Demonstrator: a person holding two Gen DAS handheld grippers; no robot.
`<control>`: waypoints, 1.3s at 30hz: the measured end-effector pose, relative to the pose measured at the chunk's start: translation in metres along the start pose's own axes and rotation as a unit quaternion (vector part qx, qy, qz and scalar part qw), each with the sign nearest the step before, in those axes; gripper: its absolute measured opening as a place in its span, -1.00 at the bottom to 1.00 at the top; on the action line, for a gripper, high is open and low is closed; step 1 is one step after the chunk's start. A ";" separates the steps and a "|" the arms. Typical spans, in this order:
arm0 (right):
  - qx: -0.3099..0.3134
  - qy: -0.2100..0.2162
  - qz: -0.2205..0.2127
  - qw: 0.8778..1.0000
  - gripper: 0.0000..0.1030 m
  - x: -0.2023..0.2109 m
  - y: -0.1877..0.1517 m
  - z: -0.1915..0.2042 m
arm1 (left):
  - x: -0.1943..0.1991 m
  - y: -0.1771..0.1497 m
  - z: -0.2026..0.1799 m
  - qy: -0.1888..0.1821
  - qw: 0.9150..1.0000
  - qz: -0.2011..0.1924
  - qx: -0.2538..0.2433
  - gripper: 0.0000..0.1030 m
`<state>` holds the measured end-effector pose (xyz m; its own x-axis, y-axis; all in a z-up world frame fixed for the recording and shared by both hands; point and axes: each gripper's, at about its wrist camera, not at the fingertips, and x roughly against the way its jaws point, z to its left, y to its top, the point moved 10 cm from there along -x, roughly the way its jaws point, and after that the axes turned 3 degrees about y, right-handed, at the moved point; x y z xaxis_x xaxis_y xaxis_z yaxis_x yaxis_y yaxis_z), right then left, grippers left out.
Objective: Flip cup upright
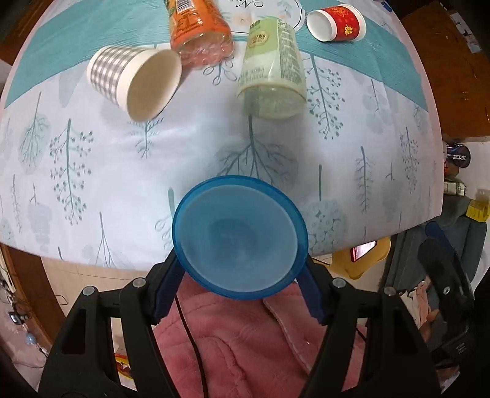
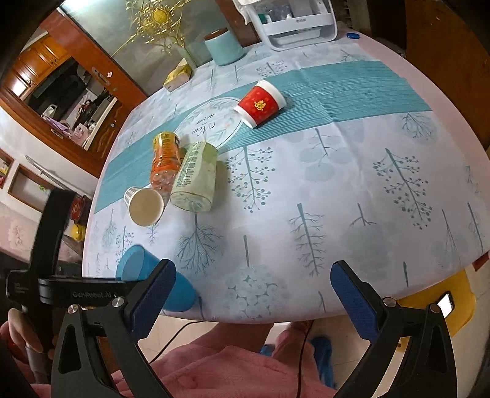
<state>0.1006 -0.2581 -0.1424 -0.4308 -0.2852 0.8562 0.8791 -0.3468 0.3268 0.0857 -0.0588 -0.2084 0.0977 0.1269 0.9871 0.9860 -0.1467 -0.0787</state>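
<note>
Where the left wrist camera looks along its fingers, the left gripper (image 1: 240, 269) pinches a blue plastic cup (image 1: 240, 237) between its two blue pads (image 1: 167, 287), jaws closed against the cup's sides, with the cup's open mouth facing the lens at about 6 o'clock over the near edge of the tree-print tablecloth (image 1: 92, 171). At 11 o'clock a grey-checked paper cup (image 1: 134, 81) lies on its side, its rim touching an orange drink bottle (image 1: 199, 30) at 12 o'clock; a pale green bottle (image 1: 272, 70) lies just beside that at 1 o'clock, and a red paper cup (image 1: 337, 23) lies on its side further toward 1 o'clock. Seen from the right wrist camera, the right gripper (image 2: 252, 294) has its jaws spread wide with nothing between them, hovering over the table's near edge at 6 o'clock. The blue plastic cup (image 2: 180, 294) sits at 8 o'clock, partly hidden behind the right gripper's left pad, held by the left gripper (image 2: 61, 290). The checked cup (image 2: 144, 205), orange bottle (image 2: 165, 162) and green bottle (image 2: 196, 180) cluster at 10 o'clock, touching one another, and the red cup (image 2: 260, 102) lies well apart at 12 o'clock on the teal stripe (image 2: 352, 88).
</note>
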 end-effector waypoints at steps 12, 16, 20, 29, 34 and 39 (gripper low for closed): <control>-0.003 -0.019 0.009 1.000 0.99 -0.023 0.043 0.003 | -0.023 0.067 0.005 -0.001 0.999 0.033 0.014 0.28; -0.004 -0.018 0.015 1.000 0.99 -0.031 0.057 0.005 | -0.030 0.076 0.009 -0.007 0.999 0.044 0.021 0.28; -0.006 -0.010 0.032 0.999 0.99 -0.045 0.060 0.009 | -0.030 0.082 0.013 -0.022 0.998 0.054 0.025 0.28; 0.007 0.010 0.049 0.999 0.99 -0.056 0.050 0.023 | -0.009 0.074 0.029 -0.053 0.995 0.063 0.060 0.47; 0.001 0.037 0.066 0.997 0.99 -0.056 0.041 0.030 | 0.030 0.071 0.037 -0.063 0.996 0.006 0.062 0.47; -0.033 0.089 0.097 0.991 0.99 -0.057 0.025 0.039 | 0.088 0.069 0.059 -0.044 0.987 -0.142 0.064 0.47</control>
<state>0.1552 -0.2157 -0.1670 -0.2895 -0.5026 0.8146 0.9360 -0.3267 0.1311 0.1699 0.0005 -0.1357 -0.1799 0.2307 0.9563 0.9836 0.0315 0.1774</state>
